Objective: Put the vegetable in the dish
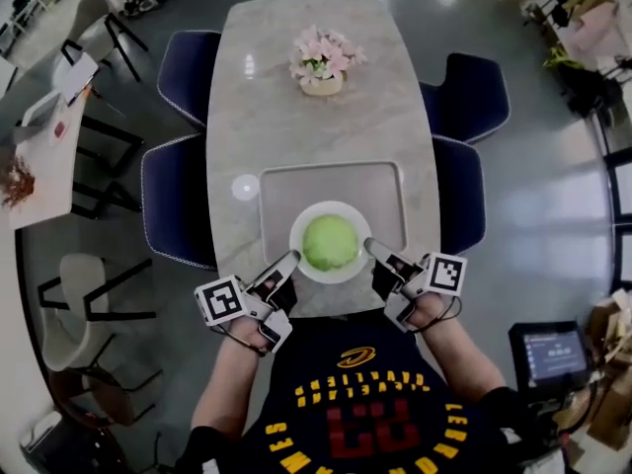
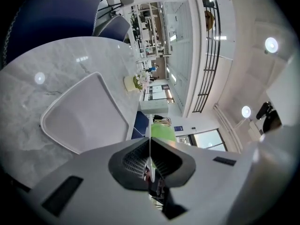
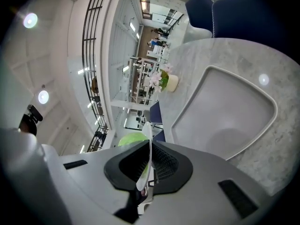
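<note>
A round green vegetable (image 1: pixel 330 242) lies in a white dish (image 1: pixel 299 227) over the near end of a grey tray (image 1: pixel 286 188). My left gripper (image 1: pixel 286 262) is shut on the dish's left rim, and my right gripper (image 1: pixel 372 248) is shut on its right rim. In the left gripper view the rim (image 2: pixel 149 149) shows edge-on between the jaws, with the vegetable (image 2: pixel 163 132) behind it and the tray (image 2: pixel 84 111) beyond. The right gripper view shows the same: rim (image 3: pixel 149 139), vegetable (image 3: pixel 131 138), tray (image 3: pixel 225 111) with a round shadow on it.
The tray lies on a marble table (image 1: pixel 237 117). A pot of pink flowers (image 1: pixel 322 67) stands at the table's far end. Dark blue chairs (image 1: pixel 173 200) stand on both sides, two to a side. The table's near edge is just below the dish, by the person's body.
</note>
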Available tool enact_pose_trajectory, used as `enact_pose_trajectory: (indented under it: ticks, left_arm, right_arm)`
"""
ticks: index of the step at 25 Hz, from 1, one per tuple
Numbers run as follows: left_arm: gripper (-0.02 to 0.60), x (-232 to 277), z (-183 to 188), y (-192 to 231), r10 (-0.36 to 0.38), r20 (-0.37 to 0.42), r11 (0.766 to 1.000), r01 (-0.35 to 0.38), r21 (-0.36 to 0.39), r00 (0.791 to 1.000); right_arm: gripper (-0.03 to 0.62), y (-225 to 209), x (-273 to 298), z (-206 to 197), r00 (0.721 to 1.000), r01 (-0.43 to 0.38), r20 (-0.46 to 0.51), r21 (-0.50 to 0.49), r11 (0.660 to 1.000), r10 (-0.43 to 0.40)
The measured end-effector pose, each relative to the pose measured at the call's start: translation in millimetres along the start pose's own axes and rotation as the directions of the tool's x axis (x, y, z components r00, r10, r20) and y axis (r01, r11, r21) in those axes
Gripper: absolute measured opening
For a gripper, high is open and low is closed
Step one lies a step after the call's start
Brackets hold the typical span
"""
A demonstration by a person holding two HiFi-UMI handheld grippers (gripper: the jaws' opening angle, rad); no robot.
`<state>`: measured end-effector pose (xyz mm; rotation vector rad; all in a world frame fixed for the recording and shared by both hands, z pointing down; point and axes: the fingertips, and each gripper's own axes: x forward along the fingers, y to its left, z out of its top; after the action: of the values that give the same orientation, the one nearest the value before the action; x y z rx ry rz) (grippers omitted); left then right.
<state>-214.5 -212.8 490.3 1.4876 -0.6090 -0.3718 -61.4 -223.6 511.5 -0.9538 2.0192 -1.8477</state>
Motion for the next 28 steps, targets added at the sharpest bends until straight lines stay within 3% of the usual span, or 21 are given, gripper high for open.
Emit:
enact_pose_trajectory:
  ticks: [5,10,16,23,28]
  left_arm:
    - [0.011,13.2,11.1,13.9,0.006,-0.077,0.999,-0.003,0.041,0.997]
    - [0.011,28.6,13.4,21.5,-0.003,-0.100,0.996,0.012,0.087,0.995]
    - [0.011,42.5,17.3,40.3,0.052,-0.103,0.993,-0.041,0.111,0.993]
    - [0.011,58.2,18.5,51.1,0.055,-0.089,0.994,-0.047,0.099,0.994]
    - [0.011,68.5,26.8,68.0,0.127,-0.095,0.980,-0.110,0.167,0.987]
  right_arm:
    - [0.017,-7.0,3.2,4.0,0.997,0.018,0.075,-0.028,0.999,-0.016]
    - [0.017,-25.1,4.1,9.8,0.995,0.019,0.098,-0.016,1.000,-0.017]
    - [0.017,-46.8,10.3,22.3,0.997,0.022,0.071,-0.031,0.999,-0.019]
    - [0.017,-73.8,13.2,28.8,0.996,0.087,0.032,-0.008,0.996,-0.086]
    - [0.017,-83.3,23.5,40.5,0.998,0.059,0.017,-0.034,0.998,-0.058]
